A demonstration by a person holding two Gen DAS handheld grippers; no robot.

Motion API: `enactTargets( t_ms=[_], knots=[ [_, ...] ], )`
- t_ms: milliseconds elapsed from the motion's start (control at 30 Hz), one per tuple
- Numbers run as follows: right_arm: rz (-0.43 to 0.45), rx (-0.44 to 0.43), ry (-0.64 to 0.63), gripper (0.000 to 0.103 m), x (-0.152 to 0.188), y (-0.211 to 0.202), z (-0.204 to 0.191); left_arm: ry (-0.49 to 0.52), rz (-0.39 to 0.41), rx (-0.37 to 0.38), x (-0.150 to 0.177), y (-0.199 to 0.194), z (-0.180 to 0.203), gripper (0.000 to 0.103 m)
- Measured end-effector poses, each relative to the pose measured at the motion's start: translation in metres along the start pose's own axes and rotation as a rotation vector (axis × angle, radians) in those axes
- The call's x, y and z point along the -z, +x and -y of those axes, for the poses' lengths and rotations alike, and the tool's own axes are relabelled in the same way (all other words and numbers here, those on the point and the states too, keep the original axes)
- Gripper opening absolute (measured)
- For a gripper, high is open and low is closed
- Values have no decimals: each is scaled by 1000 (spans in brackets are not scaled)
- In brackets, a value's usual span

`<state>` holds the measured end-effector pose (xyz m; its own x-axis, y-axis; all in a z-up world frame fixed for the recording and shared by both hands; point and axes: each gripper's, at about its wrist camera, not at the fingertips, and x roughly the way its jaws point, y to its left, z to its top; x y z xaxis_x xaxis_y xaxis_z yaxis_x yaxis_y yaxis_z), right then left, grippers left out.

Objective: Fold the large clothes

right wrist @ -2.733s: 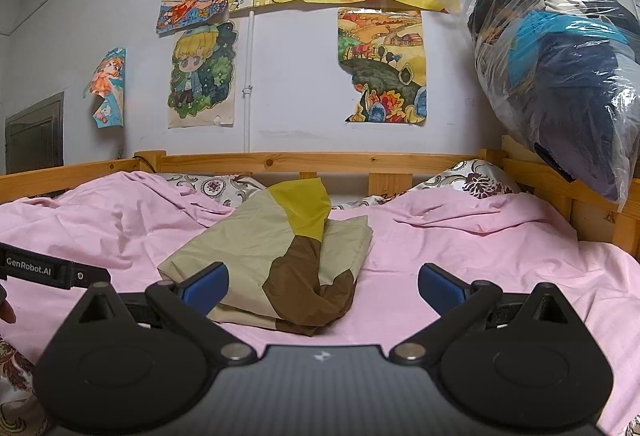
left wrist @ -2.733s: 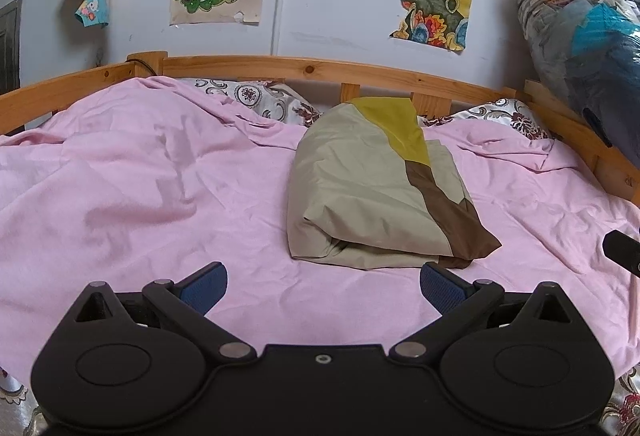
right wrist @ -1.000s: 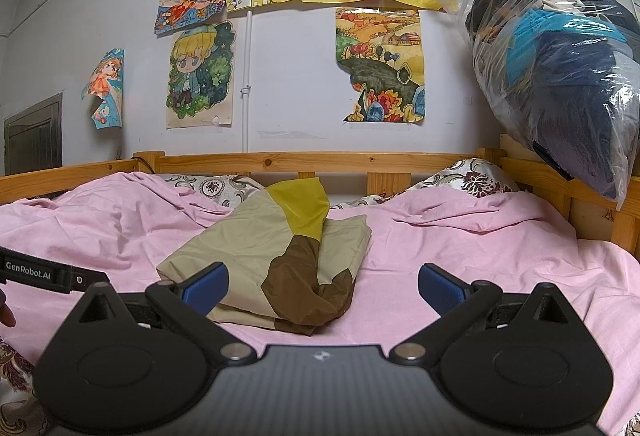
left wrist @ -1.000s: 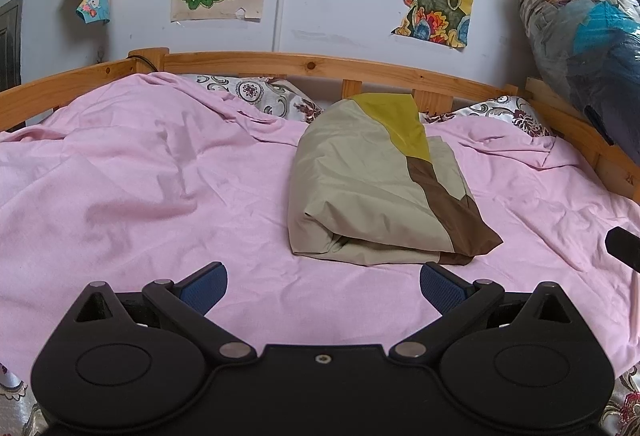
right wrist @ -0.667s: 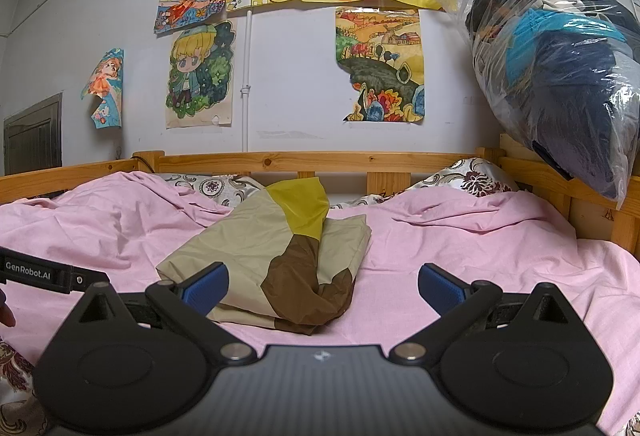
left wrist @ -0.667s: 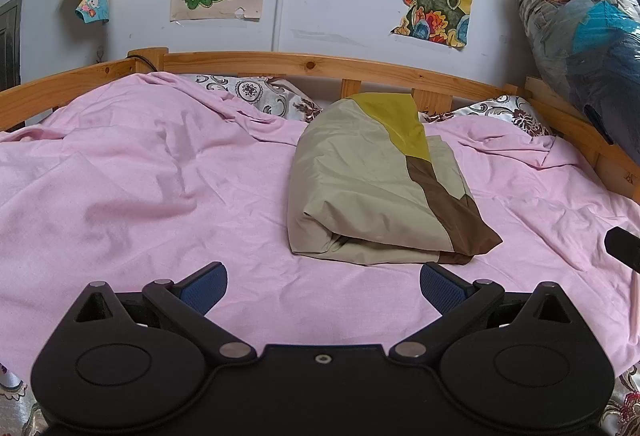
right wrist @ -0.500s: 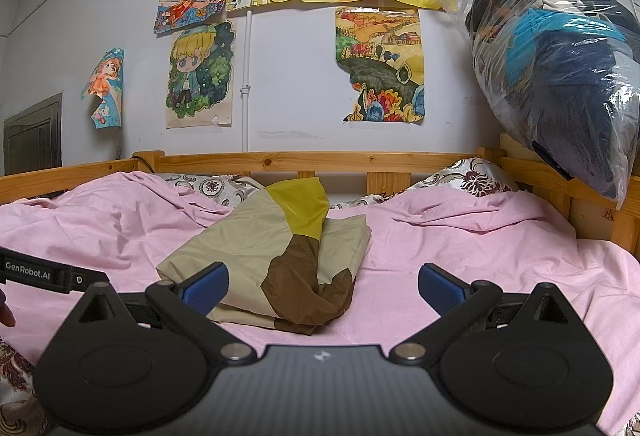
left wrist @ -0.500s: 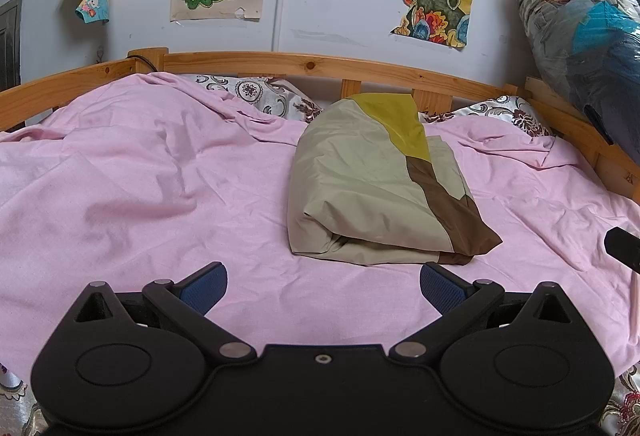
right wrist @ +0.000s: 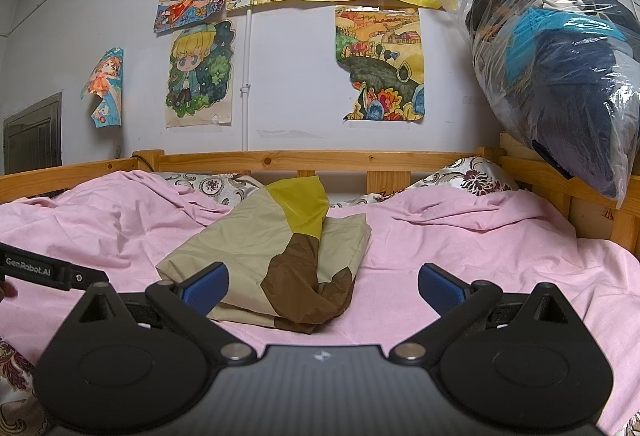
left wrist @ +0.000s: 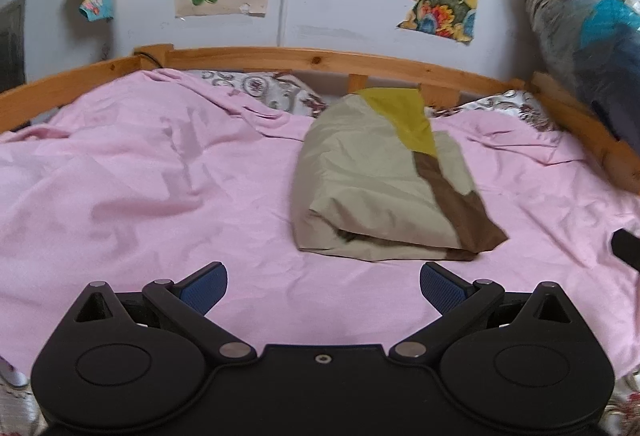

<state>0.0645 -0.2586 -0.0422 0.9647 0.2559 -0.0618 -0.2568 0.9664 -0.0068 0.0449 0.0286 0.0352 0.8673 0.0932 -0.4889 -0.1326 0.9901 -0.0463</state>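
Note:
A folded garment (left wrist: pixel 380 180) in beige, mustard yellow and brown lies on the pink bed sheet (left wrist: pixel 160 188), its brown end toward me. In the left wrist view my left gripper (left wrist: pixel 322 282) hovers open just short of its near edge, nothing between the blue pads. The right wrist view has the same folded garment (right wrist: pixel 280 256) ahead and left of centre. My right gripper (right wrist: pixel 322 286) is open and empty, its left pad overlapping the garment's near corner in the picture. The left gripper's body (right wrist: pixel 48 270) pokes in at the left edge.
A wooden bed rail (right wrist: pixel 320 160) runs along the far side and right (right wrist: pixel 560 188). Patterned pillows (right wrist: pixel 468 176) lie by the rail. A clear plastic bag of dark clothes (right wrist: pixel 560 68) hangs at the right. Drawings are taped to the wall (right wrist: pixel 380 64).

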Motion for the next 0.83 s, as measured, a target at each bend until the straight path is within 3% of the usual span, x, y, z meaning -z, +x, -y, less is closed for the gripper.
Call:
enactTargets(
  t_ms=[233, 833],
  knots=[
    [-1, 0, 0, 103, 0, 0, 1, 24, 7, -53, 0, -1, 1, 102],
    [-8, 5, 5, 103, 6, 0, 3, 41, -6, -41, 0, 0, 2, 102]
  ],
)
